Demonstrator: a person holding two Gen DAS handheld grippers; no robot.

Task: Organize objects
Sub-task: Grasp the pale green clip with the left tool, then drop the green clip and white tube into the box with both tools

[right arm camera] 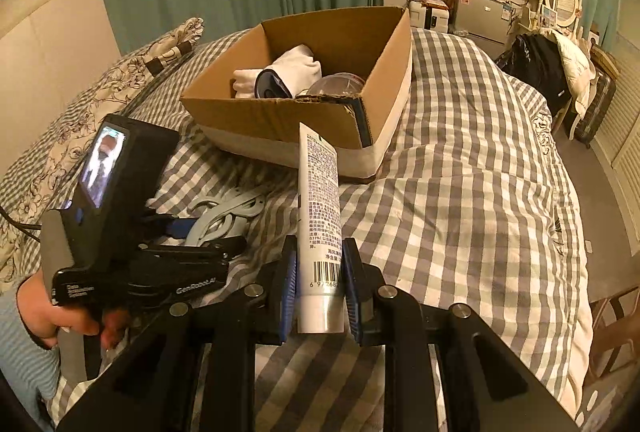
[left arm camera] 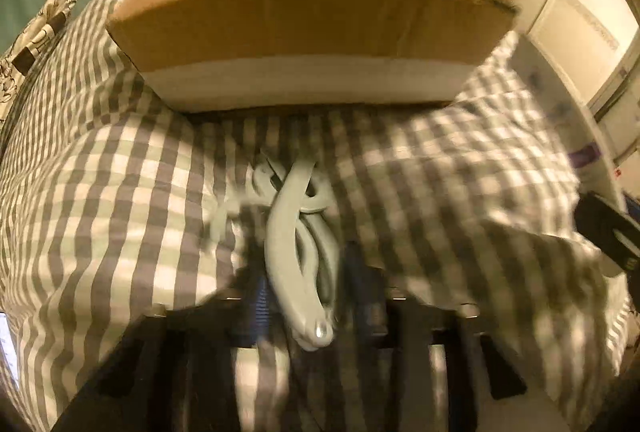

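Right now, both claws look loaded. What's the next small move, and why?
Probably lift the left claw straight up a little. Its pads look shut on the pale grey plastic clips, which lie on the grey-and-white checked bedcover just short of the open brown cardboard box. The box's near wall stands above them, so they need height first. The right claw can wait, holding its white printed tube.

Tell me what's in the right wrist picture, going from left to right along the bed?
Floral pillow → left gripper shut on pale plastic hangers → white tube in the right gripper → bare checked duvet → dark chair at the edge.
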